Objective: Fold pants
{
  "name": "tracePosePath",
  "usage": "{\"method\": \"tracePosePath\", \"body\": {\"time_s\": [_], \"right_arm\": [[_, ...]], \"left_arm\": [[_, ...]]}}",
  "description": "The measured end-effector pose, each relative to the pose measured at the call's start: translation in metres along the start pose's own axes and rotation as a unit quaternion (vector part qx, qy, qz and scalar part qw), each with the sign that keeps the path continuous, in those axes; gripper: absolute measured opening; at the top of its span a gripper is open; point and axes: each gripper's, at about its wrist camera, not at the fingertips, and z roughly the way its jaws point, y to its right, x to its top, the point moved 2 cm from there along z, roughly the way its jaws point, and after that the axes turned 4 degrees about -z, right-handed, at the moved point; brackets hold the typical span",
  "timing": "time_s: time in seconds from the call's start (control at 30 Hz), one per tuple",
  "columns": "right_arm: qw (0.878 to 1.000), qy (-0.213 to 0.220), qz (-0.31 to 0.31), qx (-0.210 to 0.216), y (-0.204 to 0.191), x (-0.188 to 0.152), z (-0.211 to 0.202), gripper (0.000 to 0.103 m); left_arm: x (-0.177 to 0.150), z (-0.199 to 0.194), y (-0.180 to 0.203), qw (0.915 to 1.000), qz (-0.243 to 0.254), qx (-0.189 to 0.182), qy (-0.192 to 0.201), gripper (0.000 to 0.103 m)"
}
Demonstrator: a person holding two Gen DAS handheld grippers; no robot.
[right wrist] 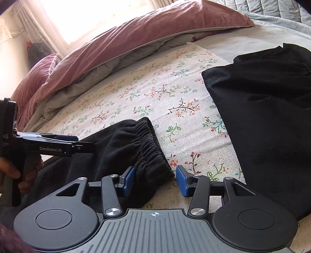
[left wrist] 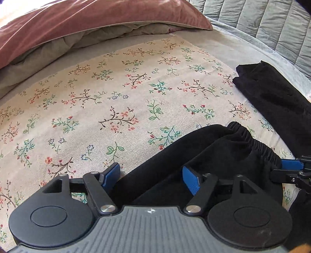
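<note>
The left gripper (left wrist: 150, 178) and right gripper (right wrist: 155, 180) are held released, blue fingers (right wrist: 129, 178) astride the elastic waistband of black fabric pants (right wrist: 124, 148), which are spread on a floral bedsheet (left wrist: 116, 97). Beyond, a dusty-pink duvet (right wrist: 116, 44) is bunched.

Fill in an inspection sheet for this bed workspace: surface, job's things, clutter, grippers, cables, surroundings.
Surface: floral cloth spread flat on a bed.
Job's things: black pants, with the elastic band nearest the right gripper; a second black piece lies to the right, link to the pants unclear.
Clutter: pink duvet bunched at the far side.
Grippers: left gripper open, astride pants fabric; right gripper open, with the band's corner between its pads.
Cables: nothing seen.
Surroundings: bright window, grey quilt.
</note>
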Motion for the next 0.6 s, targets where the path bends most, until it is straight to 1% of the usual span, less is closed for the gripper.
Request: {"method": "tracePosePath", "body": {"time_s": [0.03, 0.07, 0.1, 0.13, 0.17, 0.23, 0.33, 0.4, 0.47, 0.5, 0.53, 0.57, 0.6], "right_arm": [[1.0, 0.0, 0.004, 0.002, 0.002, 0.0, 0.0, 0.037], [1.0, 0.001, 0.006, 0.002, 0.002, 0.0, 0.0, 0.033], [1.0, 0.002, 0.005, 0.003, 0.002, 0.0, 0.0, 0.029], [1.0, 0.005, 0.005, 0.004, 0.001, 0.0, 0.0, 0.029], [1.0, 0.015, 0.007, 0.005, 0.0, 0.001, -0.002, 0.028], [0.999, 0.042, 0.005, 0.002, -0.003, 0.004, -0.008, 0.027], [0.996, 0.087, 0.002, -0.009, -0.006, 0.012, -0.021, 0.026], [0.995, 0.102, 0.001, -0.018, -0.003, 0.016, -0.024, 0.026], [0.995, 0.094, 0.01, -0.024, 0.003, 0.019, -0.019, 0.026], [0.996, 0.085, 0.017, -0.024, 0.007, 0.019, -0.014, 0.026], [0.997, 0.071, 0.022, -0.027, 0.011, 0.019, -0.007, 0.027], [0.998, 0.056, 0.022, -0.033, 0.013, 0.018, -0.001, 0.028], [0.998, 0.042, 0.021, -0.04, 0.014, 0.016, 0.003, 0.032]], "left_arm": [[0.0, 0.0, 0.002, 0.9999, 0.004, -0.009, 0.005, 0.051], [0.001, -0.001, 0.006, 0.9997, 0.007, -0.021, 0.007, 0.036], [0.002, -0.002, 0.01, 0.9996, 0.005, -0.023, 0.013, 0.007], [0.003, -0.006, 0.013, 0.9996, 0.004, -0.011, 0.027, 0.007], [0.005, -0.01, 0.019, 0.9987, 0.013, 0.005, 0.049, 0.007], [0.009, -0.018, 0.025, 0.9965, 0.018, 0.019, 0.079, 0.007], [0.018, -0.025, 0.026, 0.9918, 0.008, 0.028, 0.125, 0.007], [0.023, -0.02, 0.025, 0.9906, -0.001, 0.019, 0.135, 0.007], [0.023, -0.003, 0.025, 0.9918, -0.005, 0.027, 0.125, 0.007], [0.021, 0.007, 0.025, 0.993, -0.003, 0.034, 0.113, 0.01], [0.018, 0.018, 0.026, 0.9943, -0.003, 0.04, 0.099, 0.015], [0.015, 0.025, 0.028, 0.994, -0.004, 0.047, 0.099, 0.017], [0.013, 0.025, 0.03, 0.9914, -0.006, 0.059, 0.117, 0.026]]}}
